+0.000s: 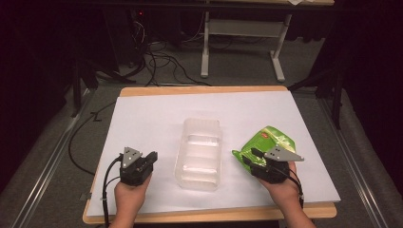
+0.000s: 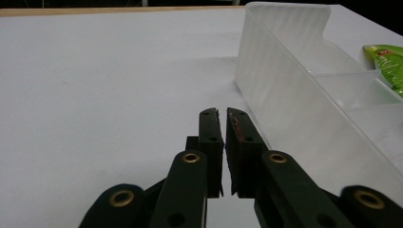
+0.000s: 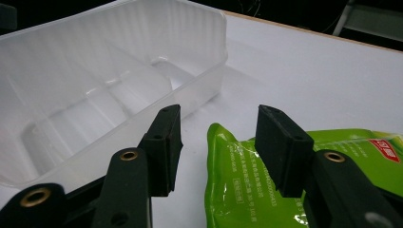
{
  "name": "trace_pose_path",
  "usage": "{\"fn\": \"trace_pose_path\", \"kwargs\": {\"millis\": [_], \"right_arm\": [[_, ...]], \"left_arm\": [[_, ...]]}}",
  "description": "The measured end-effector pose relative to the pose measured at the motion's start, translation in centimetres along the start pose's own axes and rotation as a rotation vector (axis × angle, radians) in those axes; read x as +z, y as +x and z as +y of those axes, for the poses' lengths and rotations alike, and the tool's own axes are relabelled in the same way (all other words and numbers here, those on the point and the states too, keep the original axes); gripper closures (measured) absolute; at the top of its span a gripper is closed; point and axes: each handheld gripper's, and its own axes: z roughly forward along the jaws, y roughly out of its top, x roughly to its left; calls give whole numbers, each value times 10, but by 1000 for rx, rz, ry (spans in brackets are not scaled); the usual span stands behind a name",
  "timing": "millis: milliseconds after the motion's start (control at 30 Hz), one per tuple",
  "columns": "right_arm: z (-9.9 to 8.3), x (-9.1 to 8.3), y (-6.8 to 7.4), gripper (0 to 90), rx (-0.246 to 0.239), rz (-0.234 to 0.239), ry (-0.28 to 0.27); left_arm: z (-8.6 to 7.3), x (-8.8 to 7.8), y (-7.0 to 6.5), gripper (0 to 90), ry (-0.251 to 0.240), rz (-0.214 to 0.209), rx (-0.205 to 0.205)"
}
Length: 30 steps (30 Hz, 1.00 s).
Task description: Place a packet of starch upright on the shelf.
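A clear plastic bin (image 1: 198, 154) with shallow dividers stands empty in the middle of the white board; its wall (image 2: 294, 90) rises just right of my left gripper, and its corner (image 3: 95, 57) sits left of my right gripper. A green snack packet (image 1: 273, 140) lies flat to the bin's right. My right gripper (image 1: 249, 156) is open at the packet's near left corner, and the packet's edge (image 3: 237, 190) lies between and below the jaws (image 3: 218, 118). My left gripper (image 1: 153, 156) rests low on the board left of the bin, its jaws (image 2: 222, 113) shut on nothing. A sliver of the packet (image 2: 387, 61) shows beyond the bin.
The white board (image 1: 152, 118) covers a wooden table top with bare room left of the bin and at the back. Beyond the table, a white desk frame (image 1: 205, 47) and loose cables (image 1: 161, 61) stand on the grey floor.
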Motion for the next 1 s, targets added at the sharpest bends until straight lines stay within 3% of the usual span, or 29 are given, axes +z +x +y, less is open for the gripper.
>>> {"fn": "trace_pose_path", "kwargs": {"millis": [367, 600, 667, 700, 800, 867, 1000], "right_arm": [[-1, -2, -8, 510, 22, -1, 6], [-2, -3, -22, 510, 48, -29, 10], [-2, -5, -35, 517, 68, -65, 13], [-2, -5, -35, 517, 68, -65, 13], [-7, -6, -59, 515, 117, -114, 27], [-9, -6, -63, 515, 124, -127, 33], [-14, -8, -85, 501, 158, -178, 46]], "left_arm": [[-9, 9, -16, 900, 41, -49, 29], [-25, 22, -40, 900, 129, -91, 65], [-29, 23, -50, 900, 149, -111, 84], [-29, 23, -50, 900, 149, -111, 84], [-30, 23, -55, 900, 151, -119, 87], [-31, 24, -56, 900, 158, -133, 85], [-32, 24, -65, 900, 162, -164, 90]]}}
